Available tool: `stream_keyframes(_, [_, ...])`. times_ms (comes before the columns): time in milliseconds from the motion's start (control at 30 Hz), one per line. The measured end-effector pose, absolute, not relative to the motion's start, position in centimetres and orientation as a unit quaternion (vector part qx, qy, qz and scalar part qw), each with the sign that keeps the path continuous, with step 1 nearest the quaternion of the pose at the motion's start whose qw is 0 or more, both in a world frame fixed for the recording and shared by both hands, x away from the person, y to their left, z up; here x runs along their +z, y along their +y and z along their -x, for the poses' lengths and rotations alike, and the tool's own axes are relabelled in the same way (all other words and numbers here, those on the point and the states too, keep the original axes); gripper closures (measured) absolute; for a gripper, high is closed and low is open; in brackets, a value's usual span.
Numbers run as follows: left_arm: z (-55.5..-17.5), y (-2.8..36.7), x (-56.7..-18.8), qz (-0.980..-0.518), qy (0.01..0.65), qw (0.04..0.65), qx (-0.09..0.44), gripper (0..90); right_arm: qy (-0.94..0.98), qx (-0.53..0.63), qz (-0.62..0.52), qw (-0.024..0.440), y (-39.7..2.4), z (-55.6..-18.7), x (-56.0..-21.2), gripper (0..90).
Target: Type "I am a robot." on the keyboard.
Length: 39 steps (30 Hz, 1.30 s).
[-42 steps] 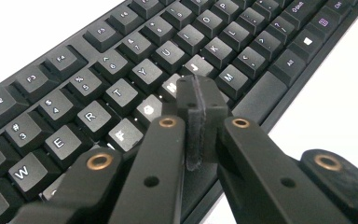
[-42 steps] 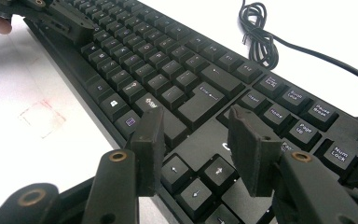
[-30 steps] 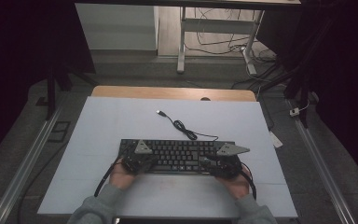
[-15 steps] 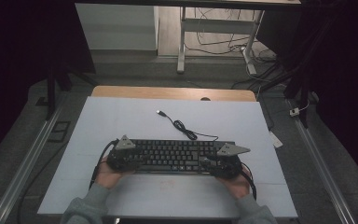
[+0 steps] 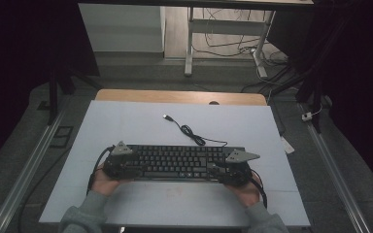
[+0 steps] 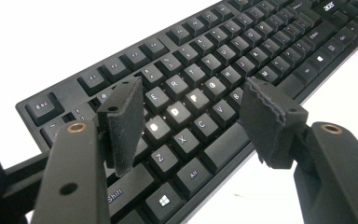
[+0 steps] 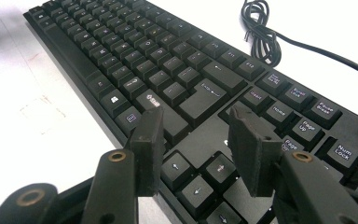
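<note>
A black keyboard (image 5: 179, 162) lies across the near half of the white table (image 5: 126, 121), and its black cable (image 5: 189, 131) runs back to a USB plug (image 5: 166, 117). My left gripper (image 5: 132, 167) is at the keyboard's left end. In the left gripper view it (image 6: 193, 116) hovers over the letter keys (image 6: 205, 60); its jaws have just been opening, with nothing pressed between the pads (image 6: 123, 121). At the right end my right gripper (image 5: 222, 172) stands open too. In its own view it (image 7: 198, 144) is over the arrow keys (image 7: 200, 175), near the coiled cable (image 7: 261, 37).
A wooden strip (image 5: 179, 97) borders the table's far edge. Metal rails (image 5: 29, 165) run along the floor on both sides. Desk legs (image 5: 189, 43) and loose wires (image 5: 233, 43) lie beyond the table. The person's hands (image 5: 102, 184) rest near the front edge.
My left gripper has slid leftwards along the keyboard to its left end. The right gripper has stayed where it was.
</note>
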State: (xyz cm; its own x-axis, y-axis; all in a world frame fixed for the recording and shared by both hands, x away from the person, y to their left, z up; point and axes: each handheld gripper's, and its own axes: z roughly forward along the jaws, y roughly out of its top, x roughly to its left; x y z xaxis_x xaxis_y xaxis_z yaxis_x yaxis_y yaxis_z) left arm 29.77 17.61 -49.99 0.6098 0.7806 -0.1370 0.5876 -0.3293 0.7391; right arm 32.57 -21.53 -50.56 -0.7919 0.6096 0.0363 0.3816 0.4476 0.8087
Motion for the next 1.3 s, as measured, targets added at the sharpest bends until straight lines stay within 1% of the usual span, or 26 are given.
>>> stream_keyframes(633, [-29.9, 17.6, -50.2, -0.809, 0.424, 0.389, 0.122, 38.1, 0.836, 0.445, -0.295, 0.129, -21.2, -32.7, -50.2, 56.0])
stream_keyframes(1033, [-30.2, 17.6, -50.3, -0.81, 0.42, 0.391, 0.121, 37.8, 0.831, 0.455, -0.294, 0.123, -19.4, -33.8, -49.2, 58.1])
stream_keyframes(1167, [-30.2, 17.5, -50.3, -0.812, 0.419, 0.389, 0.121, 37.8, 0.831, 0.457, -0.291, 0.125, -18.2, -34.2, -48.7, 62.1])
stream_keyframes(1300, [-30.2, 17.4, -50.3, -0.813, 0.417, 0.388, 0.121, 37.5, 0.836, 0.454, -0.286, 0.115, -17.1, -34.6, -48.4, 72.9])
